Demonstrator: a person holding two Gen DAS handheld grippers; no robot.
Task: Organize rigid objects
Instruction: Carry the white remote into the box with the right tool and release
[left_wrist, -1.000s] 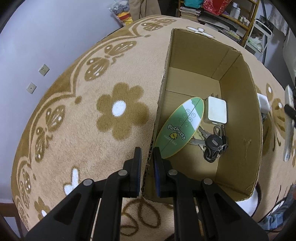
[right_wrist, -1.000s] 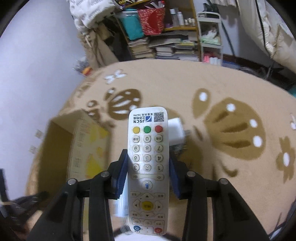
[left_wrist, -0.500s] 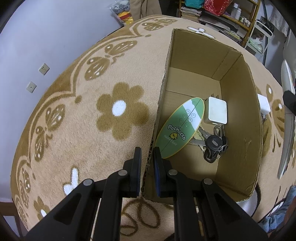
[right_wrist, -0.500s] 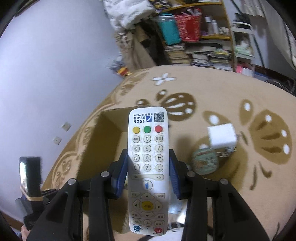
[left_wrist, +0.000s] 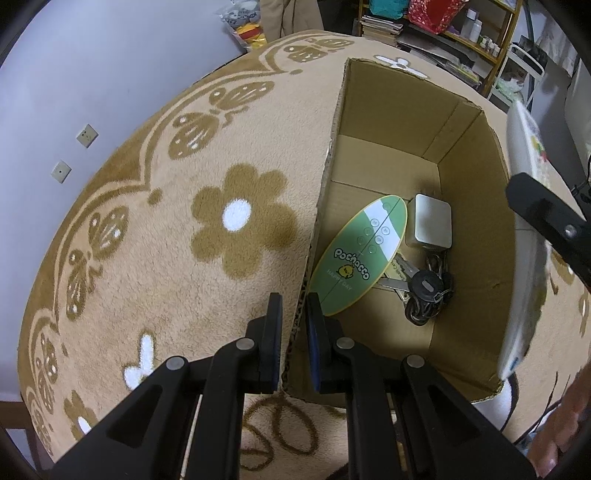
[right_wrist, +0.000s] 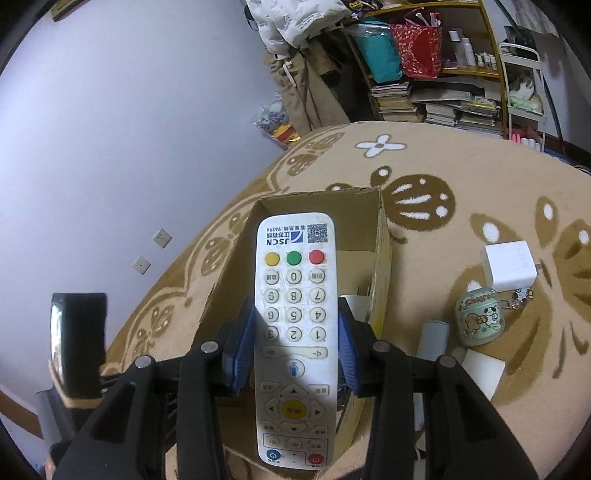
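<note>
Your right gripper (right_wrist: 295, 343) is clamping the white remote control (right_wrist: 295, 332) by its long edges, holding it above the open cardboard box (left_wrist: 476, 236). Your left gripper (left_wrist: 293, 306) is pinching the box's near wall, jaws narrow.

Spread underneath: a beige plush rug (left_wrist: 177, 280) patterned with brown flowers and butterflies. Behind it, a pale lilac wall (right_wrist: 122, 122) bearing two white square wall sockets (right_wrist: 161, 238). Farther back, a yellow-framed shelf (right_wrist: 476, 70) holding a red patterned bag (right_wrist: 419, 48), with stacked books (right_wrist: 454, 109) below.
</note>
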